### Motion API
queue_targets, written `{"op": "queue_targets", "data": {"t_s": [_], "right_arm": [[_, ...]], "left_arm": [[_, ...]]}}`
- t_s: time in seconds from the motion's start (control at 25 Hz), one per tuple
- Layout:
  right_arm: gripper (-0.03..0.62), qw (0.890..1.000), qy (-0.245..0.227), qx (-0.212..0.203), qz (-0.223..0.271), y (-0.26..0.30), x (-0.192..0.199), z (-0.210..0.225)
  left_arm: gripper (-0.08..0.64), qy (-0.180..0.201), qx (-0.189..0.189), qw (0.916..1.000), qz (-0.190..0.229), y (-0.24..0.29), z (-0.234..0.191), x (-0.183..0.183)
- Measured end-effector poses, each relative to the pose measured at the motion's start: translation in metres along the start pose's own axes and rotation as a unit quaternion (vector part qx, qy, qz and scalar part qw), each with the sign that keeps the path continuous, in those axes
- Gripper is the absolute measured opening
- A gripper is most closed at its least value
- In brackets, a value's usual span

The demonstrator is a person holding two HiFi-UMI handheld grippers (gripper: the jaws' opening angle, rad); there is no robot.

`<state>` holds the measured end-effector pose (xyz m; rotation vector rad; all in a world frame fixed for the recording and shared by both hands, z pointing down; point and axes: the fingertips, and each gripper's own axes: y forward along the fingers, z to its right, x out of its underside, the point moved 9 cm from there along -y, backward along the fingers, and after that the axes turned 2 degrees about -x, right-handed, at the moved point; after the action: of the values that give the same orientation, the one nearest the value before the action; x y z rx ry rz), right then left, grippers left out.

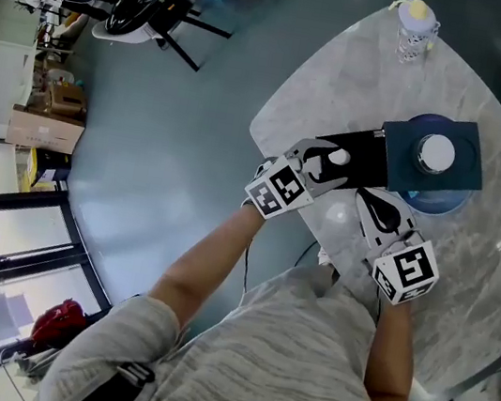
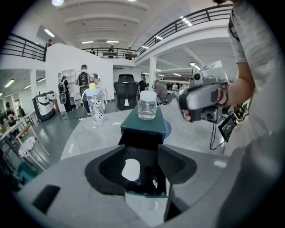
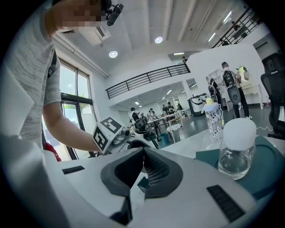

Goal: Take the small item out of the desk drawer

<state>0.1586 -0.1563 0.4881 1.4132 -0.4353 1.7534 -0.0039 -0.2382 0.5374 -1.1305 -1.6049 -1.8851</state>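
Left gripper (image 2: pixel 141 167) released over the open drawer (image 1: pixel 365 155), small white item (image 2: pixel 130 170) between its jaws; right gripper (image 3: pixel 143 165) clenched, empty; an off-centre squeeze could knock the item farther in

White item (image 2: pixel 130 170) in drawer (image 2: pixel 147 178): kind unclear; table (image 1: pixel 489 282) cut off right.

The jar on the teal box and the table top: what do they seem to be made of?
The jar looks like clear glass or plastic, see-through and glossy, with a matte white lid. The table top looks like polished grey stone, veined, possibly laminate.
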Motion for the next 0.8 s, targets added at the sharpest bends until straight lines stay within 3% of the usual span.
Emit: {"op": "queue_targets", "data": {"t_s": [0.28, 0.8], "right_arm": [[0.011, 1.000, 0.006, 0.000, 0.000, -0.005, 0.005, 0.004], [0.011, 1.000, 0.007, 0.001, -0.006, -0.012, 0.005, 0.005]], "left_arm": [[0.236, 0.027, 0.004, 0.9975, -0.065, 0.023, -0.010, 0.014], [0.239, 0.049, 0.017, 0.9915, -0.119, 0.052, -0.018, 0.027]]}}
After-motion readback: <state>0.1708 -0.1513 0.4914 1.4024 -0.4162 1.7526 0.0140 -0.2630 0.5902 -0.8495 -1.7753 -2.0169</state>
